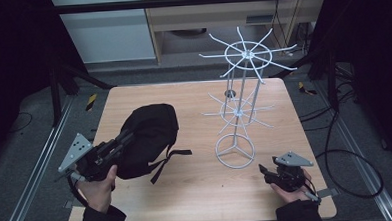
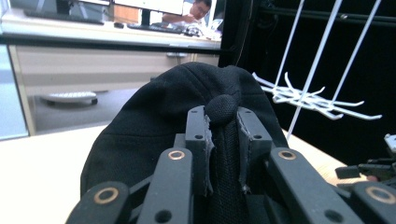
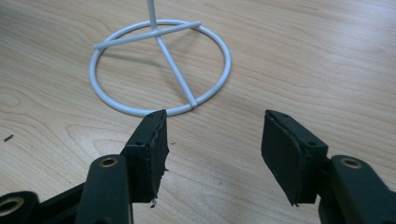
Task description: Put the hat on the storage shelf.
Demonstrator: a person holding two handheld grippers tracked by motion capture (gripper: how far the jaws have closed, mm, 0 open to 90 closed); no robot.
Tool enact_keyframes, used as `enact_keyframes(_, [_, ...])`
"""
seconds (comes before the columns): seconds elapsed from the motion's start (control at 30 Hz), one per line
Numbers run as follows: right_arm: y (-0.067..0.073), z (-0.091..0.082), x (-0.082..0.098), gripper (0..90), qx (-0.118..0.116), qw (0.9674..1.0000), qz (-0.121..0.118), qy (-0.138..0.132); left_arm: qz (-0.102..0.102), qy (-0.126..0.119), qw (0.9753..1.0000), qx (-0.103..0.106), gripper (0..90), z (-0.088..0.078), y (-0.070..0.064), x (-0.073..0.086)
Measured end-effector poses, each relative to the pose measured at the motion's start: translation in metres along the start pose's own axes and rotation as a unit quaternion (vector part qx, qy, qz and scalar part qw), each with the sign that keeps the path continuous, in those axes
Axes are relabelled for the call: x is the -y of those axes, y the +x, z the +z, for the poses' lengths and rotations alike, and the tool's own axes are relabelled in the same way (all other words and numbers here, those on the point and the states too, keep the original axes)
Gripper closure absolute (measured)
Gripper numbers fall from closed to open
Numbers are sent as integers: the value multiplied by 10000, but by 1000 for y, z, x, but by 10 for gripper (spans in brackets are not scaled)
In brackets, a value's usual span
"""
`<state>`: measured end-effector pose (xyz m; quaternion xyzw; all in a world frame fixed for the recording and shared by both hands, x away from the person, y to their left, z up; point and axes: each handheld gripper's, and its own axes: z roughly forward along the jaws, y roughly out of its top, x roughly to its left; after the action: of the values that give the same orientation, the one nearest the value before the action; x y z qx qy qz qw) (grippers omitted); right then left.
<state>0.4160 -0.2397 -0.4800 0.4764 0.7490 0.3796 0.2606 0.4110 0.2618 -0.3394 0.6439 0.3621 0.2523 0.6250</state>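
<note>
Jaws of the left gripper [image 1: 116,145] pinch the black cap [image 1: 147,137] at its top button – cap at the table's [image 1: 197,190] near left, long axis running near-left to far-right. Right gripper [image 3: 212,140] gapes wide, empty, just near the white wire rack's [image 1: 236,108] ring base.

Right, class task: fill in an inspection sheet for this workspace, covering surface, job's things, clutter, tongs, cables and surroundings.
Surface: wooden table, bare wood around the items.
Job's things: black cap on the table's left; white wire rack upright on its right.
Clutter: nothing seen.
Tongs: left tongs shut on the black cap's fabric; right tongs open, nothing between, near the rack's ring base.
Cables: black cables on the floor at right.
Surroundings: grey floor, pale cabinet behind.
</note>
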Motion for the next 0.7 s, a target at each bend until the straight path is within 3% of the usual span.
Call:
enact_keyframes(0.2, [0, 0, 1, 416, 34, 10000, -9, -33, 81, -333, 9993, 150, 770, 0, -6, -18])
enact_keyframes(0.43, [1, 0, 1, 418, 38, 10000, -37, -26, 116, -751, 9966, 315, 770, 3, -11, -41])
enact_keyframes(0.7, [0, 0, 1, 422, 44, 10000, -37, -36, 78, -938, 9947, 403, 770, 14, -14, -60])
